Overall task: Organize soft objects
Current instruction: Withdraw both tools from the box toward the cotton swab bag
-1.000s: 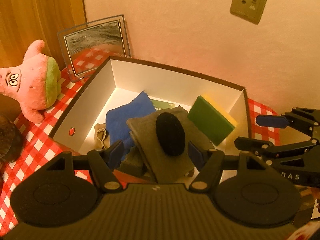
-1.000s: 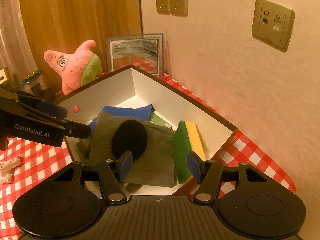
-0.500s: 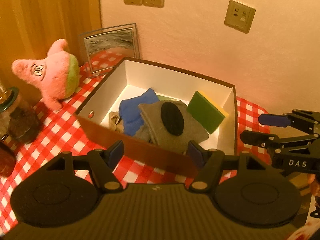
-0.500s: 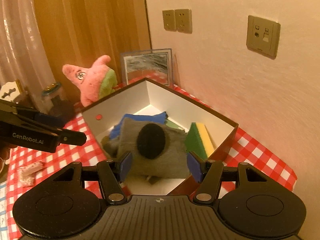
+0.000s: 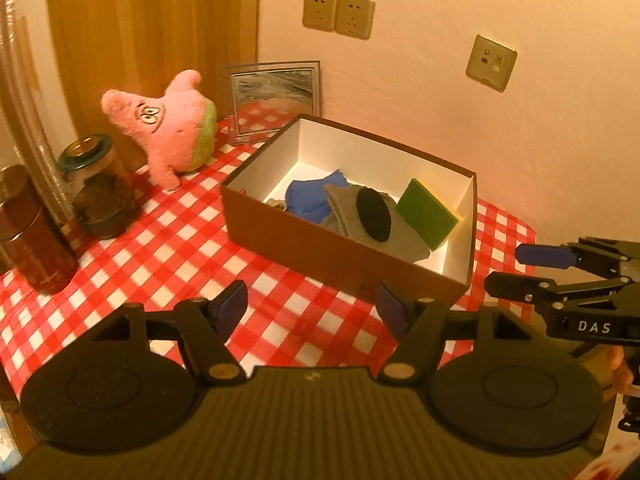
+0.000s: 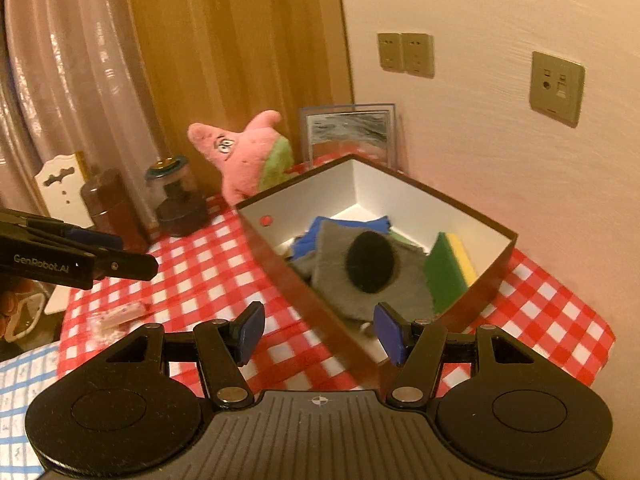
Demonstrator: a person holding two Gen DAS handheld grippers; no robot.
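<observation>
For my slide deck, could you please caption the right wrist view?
Open right gripper above a checked tablecloth, facing a box holding cloths and a sponge, pink plush toy behind.

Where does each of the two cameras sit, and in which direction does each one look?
Left wrist: sits on the left gripper, looks down over the checked table at the box near the wall; its own open fingers show, and the right gripper enters at the right.
Right wrist: sits on the right gripper, looks down at the box from its corner; its own open fingers show, and the left gripper enters at the left.
Shared: box, grey cloth, green sponge, pink plush, picture frame.
</observation>
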